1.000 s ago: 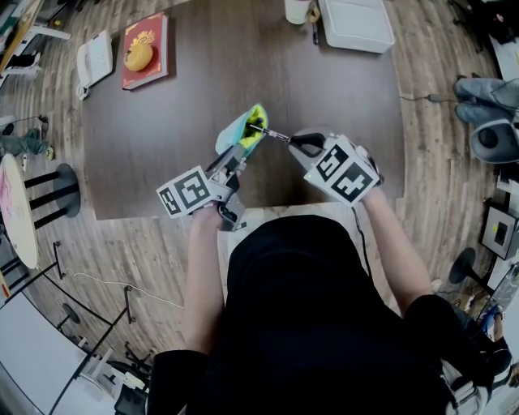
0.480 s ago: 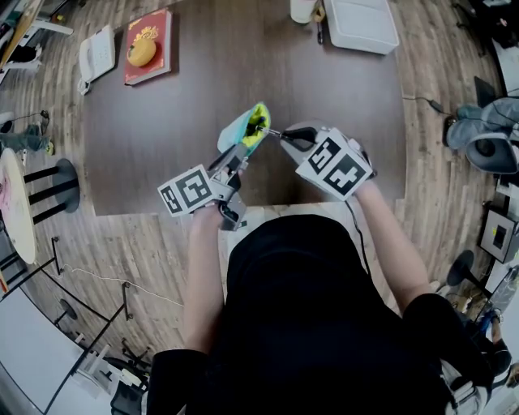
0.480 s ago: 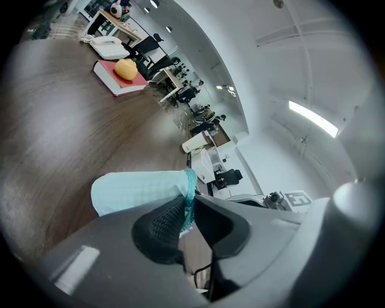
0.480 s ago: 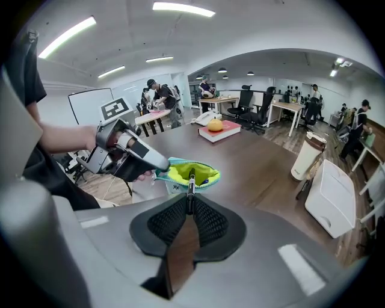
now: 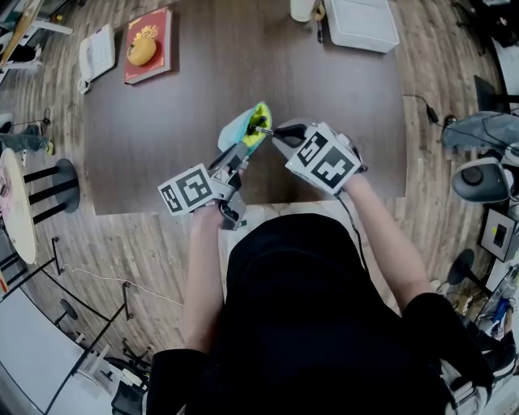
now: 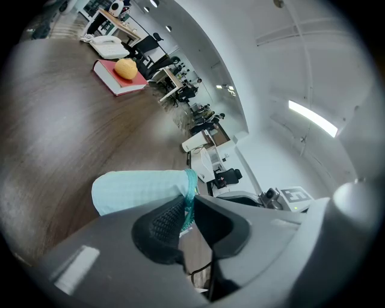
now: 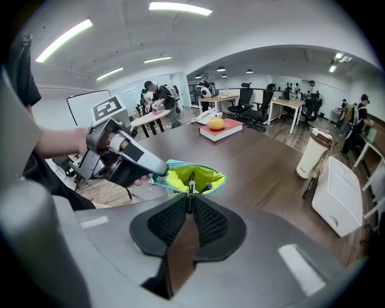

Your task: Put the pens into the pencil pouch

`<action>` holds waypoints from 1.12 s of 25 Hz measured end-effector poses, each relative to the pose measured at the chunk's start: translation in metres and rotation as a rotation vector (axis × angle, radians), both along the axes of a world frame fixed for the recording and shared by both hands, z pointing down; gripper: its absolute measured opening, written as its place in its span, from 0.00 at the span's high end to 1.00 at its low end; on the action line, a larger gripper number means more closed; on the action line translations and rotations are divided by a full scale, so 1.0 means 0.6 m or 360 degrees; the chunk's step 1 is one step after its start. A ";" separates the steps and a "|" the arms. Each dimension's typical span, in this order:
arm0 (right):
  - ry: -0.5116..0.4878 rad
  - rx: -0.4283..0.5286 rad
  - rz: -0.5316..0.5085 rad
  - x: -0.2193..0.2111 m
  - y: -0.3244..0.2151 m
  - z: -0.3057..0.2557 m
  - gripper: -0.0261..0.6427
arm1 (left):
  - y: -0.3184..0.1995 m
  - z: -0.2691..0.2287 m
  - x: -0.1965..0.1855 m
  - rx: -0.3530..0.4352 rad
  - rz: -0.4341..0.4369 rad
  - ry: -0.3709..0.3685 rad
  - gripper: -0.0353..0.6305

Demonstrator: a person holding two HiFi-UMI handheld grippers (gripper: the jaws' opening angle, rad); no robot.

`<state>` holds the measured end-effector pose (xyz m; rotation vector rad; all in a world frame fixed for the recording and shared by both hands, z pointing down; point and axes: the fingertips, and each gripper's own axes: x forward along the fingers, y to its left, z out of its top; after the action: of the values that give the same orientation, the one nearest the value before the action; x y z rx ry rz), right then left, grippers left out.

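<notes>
Now one pen (image 7: 191, 182) pokes into one pouch (image 7: 212, 175)

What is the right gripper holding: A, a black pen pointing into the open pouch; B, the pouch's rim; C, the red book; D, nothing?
A: the right gripper is shut on a black pen whose tip points into the open pouch, whose rim the left gripper pinches.

light: bright, even, ceiling strips (image 7: 180, 8) | edges: fisheye bend, dark corners | left gripper view: foreground seemingly soft
</notes>
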<state>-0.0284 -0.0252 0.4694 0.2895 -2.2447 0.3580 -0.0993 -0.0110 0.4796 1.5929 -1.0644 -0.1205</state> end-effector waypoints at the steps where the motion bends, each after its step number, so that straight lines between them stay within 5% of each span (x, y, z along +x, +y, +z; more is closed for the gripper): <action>1: 0.0001 -0.0004 0.0004 -0.001 0.000 0.002 0.89 | 0.000 0.000 0.001 0.0000 0.0001 0.0000 0.88; 28: -0.0026 0.0026 0.0076 -0.007 -0.021 0.006 0.89 | 0.003 -0.001 -0.003 0.0004 -0.0001 0.0006 0.88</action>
<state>-0.0328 -0.0380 0.4728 0.3503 -2.2605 0.3682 -0.1011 -0.0089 0.4790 1.5937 -1.0625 -0.1251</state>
